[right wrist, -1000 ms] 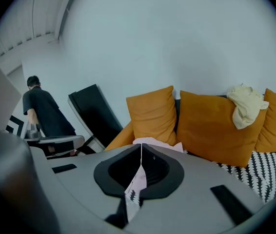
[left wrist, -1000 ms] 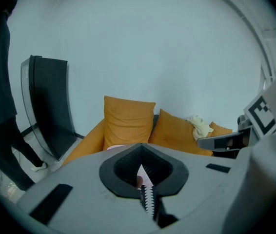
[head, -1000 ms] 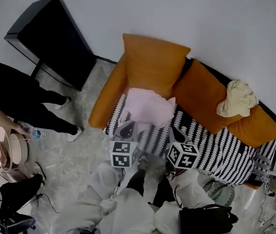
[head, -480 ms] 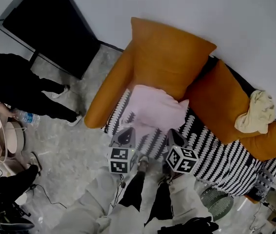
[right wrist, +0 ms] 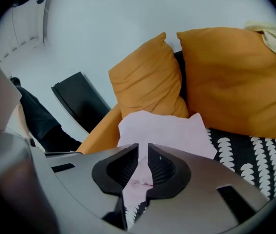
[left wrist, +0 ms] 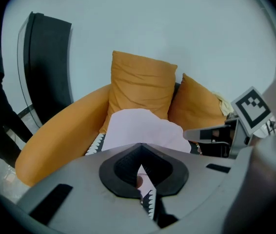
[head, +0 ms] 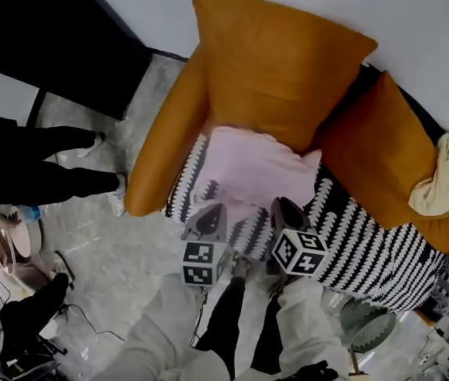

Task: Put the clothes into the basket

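Observation:
A pale pink garment (head: 252, 165) lies spread on the sofa's black-and-white seat cover (head: 367, 252), its far edge against an orange cushion (head: 276, 58). My left gripper (head: 209, 211) is at the garment's near left edge, jaws shut with pink cloth in their hollow (left wrist: 139, 147). At the near right edge, my right gripper (head: 282, 205) pinches pink cloth (right wrist: 143, 147) in a narrow gap; its jaws have just been opening slightly. A cream garment (head: 447, 173) is draped over the right cushion (head: 375, 149), out of both grippers' reach.
The sofa's orange armrest (head: 157, 157) curves down the left. A black panel (head: 50, 30) leans against the wall behind it. A person in black (head: 26, 157) stands on the grey floor at left. A round wire object (head: 367, 324) sits at the lower right.
Both grippers have sunk toward the seat with the pink garment's near edge. The view has drawn closer to the sofa, and the garment now lies more spread out.

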Available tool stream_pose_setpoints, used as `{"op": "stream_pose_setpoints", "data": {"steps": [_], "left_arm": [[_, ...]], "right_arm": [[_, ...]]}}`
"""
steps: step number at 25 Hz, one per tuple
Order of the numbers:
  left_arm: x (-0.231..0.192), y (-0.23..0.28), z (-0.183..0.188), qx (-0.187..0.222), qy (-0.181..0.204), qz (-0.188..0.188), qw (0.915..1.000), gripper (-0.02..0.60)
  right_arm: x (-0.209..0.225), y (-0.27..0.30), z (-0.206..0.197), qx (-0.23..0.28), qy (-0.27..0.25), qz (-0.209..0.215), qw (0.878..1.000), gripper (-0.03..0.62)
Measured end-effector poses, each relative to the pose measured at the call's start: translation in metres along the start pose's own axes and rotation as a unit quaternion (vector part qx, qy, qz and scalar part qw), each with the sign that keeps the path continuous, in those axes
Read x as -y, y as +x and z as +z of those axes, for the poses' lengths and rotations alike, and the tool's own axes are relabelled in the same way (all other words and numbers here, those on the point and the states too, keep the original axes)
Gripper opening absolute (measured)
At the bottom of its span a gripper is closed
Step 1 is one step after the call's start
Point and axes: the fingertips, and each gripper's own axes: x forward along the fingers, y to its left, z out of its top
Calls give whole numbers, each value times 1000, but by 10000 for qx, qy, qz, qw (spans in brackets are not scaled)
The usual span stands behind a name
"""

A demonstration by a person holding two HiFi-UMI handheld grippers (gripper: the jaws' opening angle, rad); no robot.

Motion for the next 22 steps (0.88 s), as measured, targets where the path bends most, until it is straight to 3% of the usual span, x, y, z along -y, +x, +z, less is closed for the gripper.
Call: {"op": "stream_pose_setpoints", "data": {"steps": [3, 8, 15, 22], "left_arm": [[0, 10, -5, -57, 3, 7, 10000, 0], [-8, 18, -10, -90, -7, 88, 9999, 0], [-17, 19, -14, -125, -190, 141, 9996, 0], [-35, 15, -30, -172, -295, 237, 9991, 0]], "right_arm": [[7, 12, -4, 8, 66, 1, 10000, 118], [13, 33, 1, 38, -83, -73, 9999, 178], [18, 66, -5, -115, -323, -284, 9990, 201], [28, 90, -9, -186, -816, -818, 9931, 199]]}}
